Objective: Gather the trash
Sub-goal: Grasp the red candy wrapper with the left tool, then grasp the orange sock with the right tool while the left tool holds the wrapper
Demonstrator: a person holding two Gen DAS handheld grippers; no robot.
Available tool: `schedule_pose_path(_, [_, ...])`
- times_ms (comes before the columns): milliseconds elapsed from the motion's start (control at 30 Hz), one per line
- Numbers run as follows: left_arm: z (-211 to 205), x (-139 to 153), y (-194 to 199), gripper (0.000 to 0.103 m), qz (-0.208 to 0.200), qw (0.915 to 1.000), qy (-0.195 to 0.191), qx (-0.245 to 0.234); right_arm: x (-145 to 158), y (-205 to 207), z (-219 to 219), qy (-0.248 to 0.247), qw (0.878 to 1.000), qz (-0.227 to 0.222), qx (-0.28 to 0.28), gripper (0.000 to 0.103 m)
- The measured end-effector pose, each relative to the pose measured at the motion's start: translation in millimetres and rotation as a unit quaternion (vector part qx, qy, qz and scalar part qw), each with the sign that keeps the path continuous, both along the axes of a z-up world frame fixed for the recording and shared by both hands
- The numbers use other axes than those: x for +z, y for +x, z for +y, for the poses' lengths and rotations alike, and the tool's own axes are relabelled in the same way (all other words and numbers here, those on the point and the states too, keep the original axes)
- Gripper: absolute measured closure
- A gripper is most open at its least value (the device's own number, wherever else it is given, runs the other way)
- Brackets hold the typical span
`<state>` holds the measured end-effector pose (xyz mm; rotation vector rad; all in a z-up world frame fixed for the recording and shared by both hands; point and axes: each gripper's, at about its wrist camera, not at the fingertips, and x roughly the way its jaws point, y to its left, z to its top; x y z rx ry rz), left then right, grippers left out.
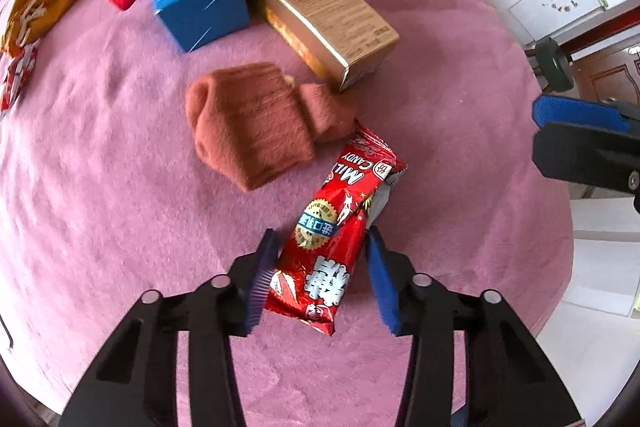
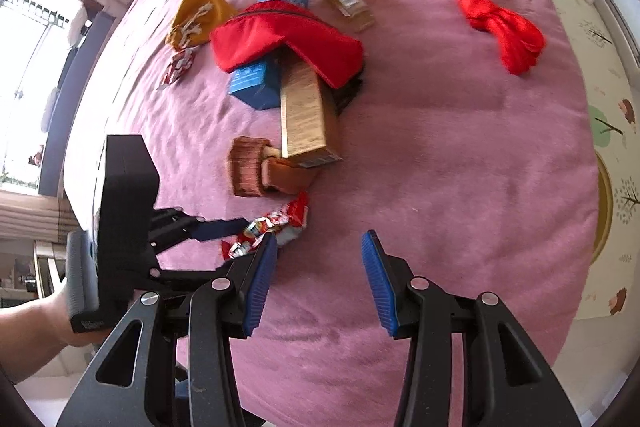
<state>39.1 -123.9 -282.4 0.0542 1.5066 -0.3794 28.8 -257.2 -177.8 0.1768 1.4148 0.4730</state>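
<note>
Pointing steeply down, left gripper seemingly clamped on candy wrapper; right gripper apart.

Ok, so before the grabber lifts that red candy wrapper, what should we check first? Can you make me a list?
1. Candy wrapper sits between the left gripper fingers: ok.
2. Pads press firmly on the wrapper: cannot tell; the right pad seems to show a small gap.
3. Brown sock stays out of the grip: ok, though it touches the wrapper's far end.
4. Right gripper empty and out of the way: ok.
5. Gold box is apart from the wrapper: ok.
</note>
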Motion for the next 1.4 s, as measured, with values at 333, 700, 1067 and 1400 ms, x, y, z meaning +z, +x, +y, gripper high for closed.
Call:
schedule_pose_path(333, [61, 14, -13, 0.065, 0.007, 0.9979, -0.037, 0.053, -3, 18, 53, 0.012, 0.999, 0.007, 0.043, 0.059])
schedule_pose_path(700, [119, 21, -2, 0.066, 0.014, 0.9936, -0.047, 0.101, -25, 45, 113, 0.003, 0.996, 0.027, 0.088, 0.059])
schedule_pose_path(1067, [163, 13, -9, 0.066, 0.026, 0.9895, -0.052, 0.132, -41, 73, 164, -0.001, 0.993, 0.041, 0.114, 0.059])
schedule_pose_path(1400, [186, 7, 7, 0.066, 0.03, 0.9836, -0.062, 0.167, -66, 86, 184, -0.037, 0.992, 0.051, 0.108, 0.068])
